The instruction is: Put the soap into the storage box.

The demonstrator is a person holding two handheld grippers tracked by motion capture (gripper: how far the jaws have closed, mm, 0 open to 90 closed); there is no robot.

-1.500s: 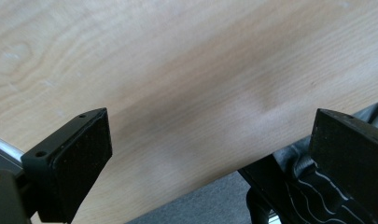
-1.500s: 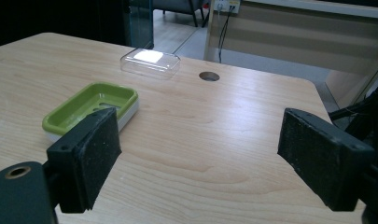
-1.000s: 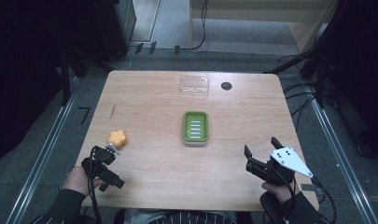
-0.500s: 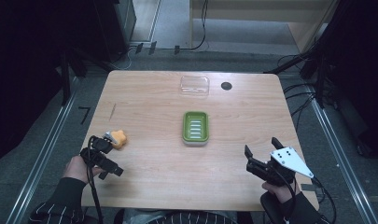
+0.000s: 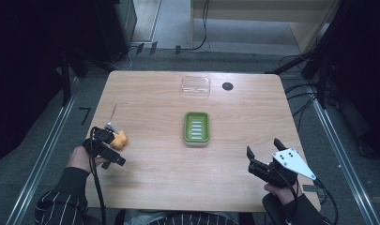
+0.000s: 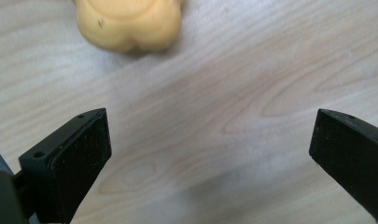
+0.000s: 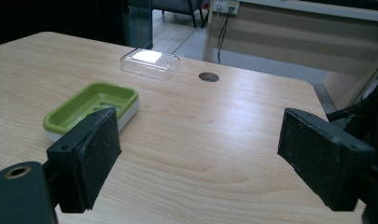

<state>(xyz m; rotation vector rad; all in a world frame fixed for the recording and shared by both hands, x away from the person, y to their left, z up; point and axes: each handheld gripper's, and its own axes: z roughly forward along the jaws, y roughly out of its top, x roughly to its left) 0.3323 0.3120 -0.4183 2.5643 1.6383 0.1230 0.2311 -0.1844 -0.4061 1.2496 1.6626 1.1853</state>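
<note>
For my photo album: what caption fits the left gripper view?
Open left gripper hovering over the wooden table, an orange toy just ahead of its jaws.

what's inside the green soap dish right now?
The green soap dish holds no object: the high view shows its ridged green floor bare. In the right gripper view, the gripper's own jaw covers the dish's near corner, so that bit is hidden there.

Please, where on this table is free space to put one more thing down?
Bare wood lies between the green soap dish and the right gripper, and left of the clear lid. It is crowded only where the left gripper nears the orange soap.
</note>
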